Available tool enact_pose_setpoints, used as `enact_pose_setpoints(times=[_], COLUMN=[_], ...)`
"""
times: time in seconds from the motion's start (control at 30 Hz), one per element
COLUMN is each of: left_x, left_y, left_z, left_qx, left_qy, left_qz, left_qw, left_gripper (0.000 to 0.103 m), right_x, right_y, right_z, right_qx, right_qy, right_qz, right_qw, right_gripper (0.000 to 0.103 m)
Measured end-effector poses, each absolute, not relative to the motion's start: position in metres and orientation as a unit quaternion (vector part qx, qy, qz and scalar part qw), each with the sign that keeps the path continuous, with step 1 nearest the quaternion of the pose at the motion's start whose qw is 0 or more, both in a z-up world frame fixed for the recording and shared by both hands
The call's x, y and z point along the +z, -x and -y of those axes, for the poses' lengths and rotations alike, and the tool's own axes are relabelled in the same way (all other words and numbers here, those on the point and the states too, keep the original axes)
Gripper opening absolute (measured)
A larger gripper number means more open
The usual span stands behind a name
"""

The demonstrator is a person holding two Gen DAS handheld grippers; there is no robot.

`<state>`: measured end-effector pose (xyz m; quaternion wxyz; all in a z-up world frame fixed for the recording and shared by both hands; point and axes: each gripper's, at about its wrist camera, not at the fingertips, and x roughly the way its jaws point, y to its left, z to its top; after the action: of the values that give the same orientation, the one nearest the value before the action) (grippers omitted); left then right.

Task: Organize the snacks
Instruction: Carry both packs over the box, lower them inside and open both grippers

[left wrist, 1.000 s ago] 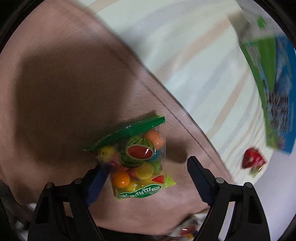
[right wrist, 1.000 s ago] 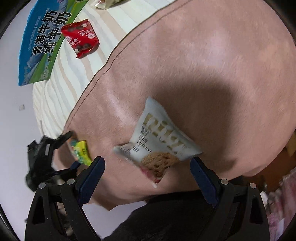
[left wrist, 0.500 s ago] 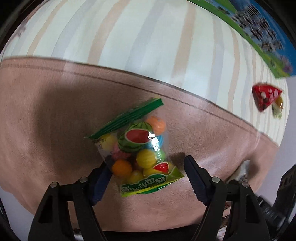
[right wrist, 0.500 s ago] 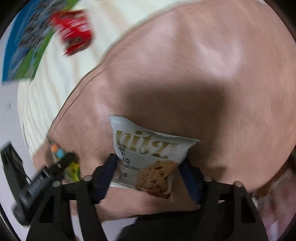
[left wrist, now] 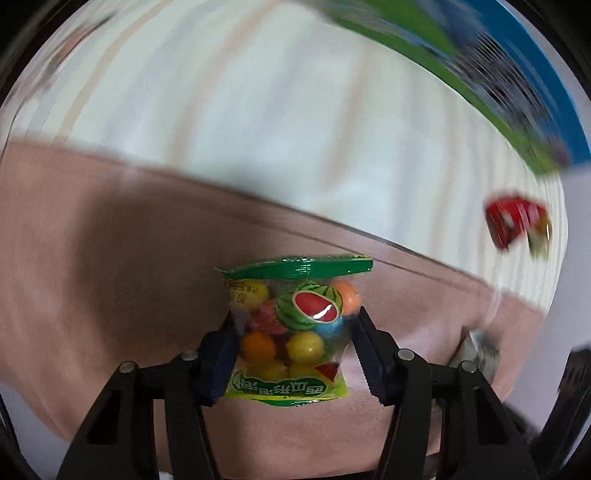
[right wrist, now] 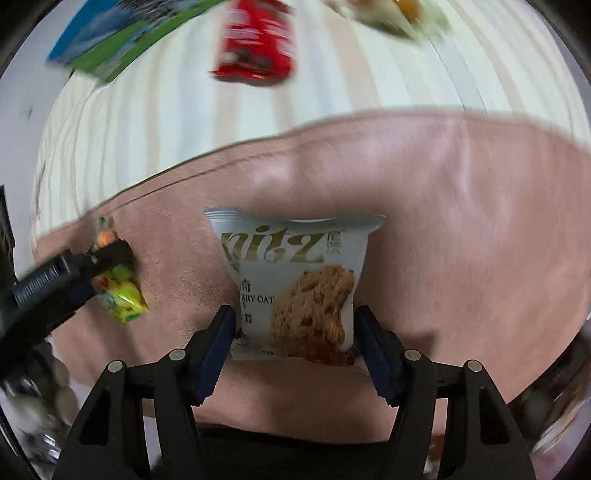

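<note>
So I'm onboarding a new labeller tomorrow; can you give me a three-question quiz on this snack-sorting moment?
1. True or false: the left gripper is shut on the fruit candy bag.
2. What does the right gripper hold? A) red packet B) oat cookie packet C) milk carton
3. Fill in: both held snacks are over the ____ cloth, not the striped cloth.

Key:
1. True; its fingers press the bag's two sides.
2. B, the oat cookie packet. The red packet lies beyond on the striped cloth, near the blue-green milk carton.
3. Pink: the pink cloth.
</note>
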<state>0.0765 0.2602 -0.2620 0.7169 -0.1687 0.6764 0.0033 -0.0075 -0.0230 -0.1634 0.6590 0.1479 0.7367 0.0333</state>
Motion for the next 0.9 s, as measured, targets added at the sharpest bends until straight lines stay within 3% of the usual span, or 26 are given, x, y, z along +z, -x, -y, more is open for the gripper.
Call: enact_pose_setpoints(times=[0.27, 0.53, 0.9], left_x=[-0.267, -0.264, -0.188], left_y=[-0.083, -0.072, -0.069], left_z=[-0.206, -0.214, -0.24], left_qx=[-0.036, -0.024, -0.072], left_qy=[0.097, 0.084, 0.097], left_qz=[-0.699, -0.692, -0.656], left_qw=[0.708, 0.717, 0.745], left_gripper=[0.057, 0.048, 0.047], right_x=[-0.173, -0.165, -0.101], right_y=[0.003, 0.023, -0.003], right_z=[0.02, 0.014, 0.035], right_qx=[0.026, 0.043, 0.075], right_qy=[-0.136, -0.105, -0.126], right_qz=[-0.735, -0.715, -0.661], right_qw=[0.664, 0.689, 0.736], right_gripper=[0.068, 0.051, 0.049])
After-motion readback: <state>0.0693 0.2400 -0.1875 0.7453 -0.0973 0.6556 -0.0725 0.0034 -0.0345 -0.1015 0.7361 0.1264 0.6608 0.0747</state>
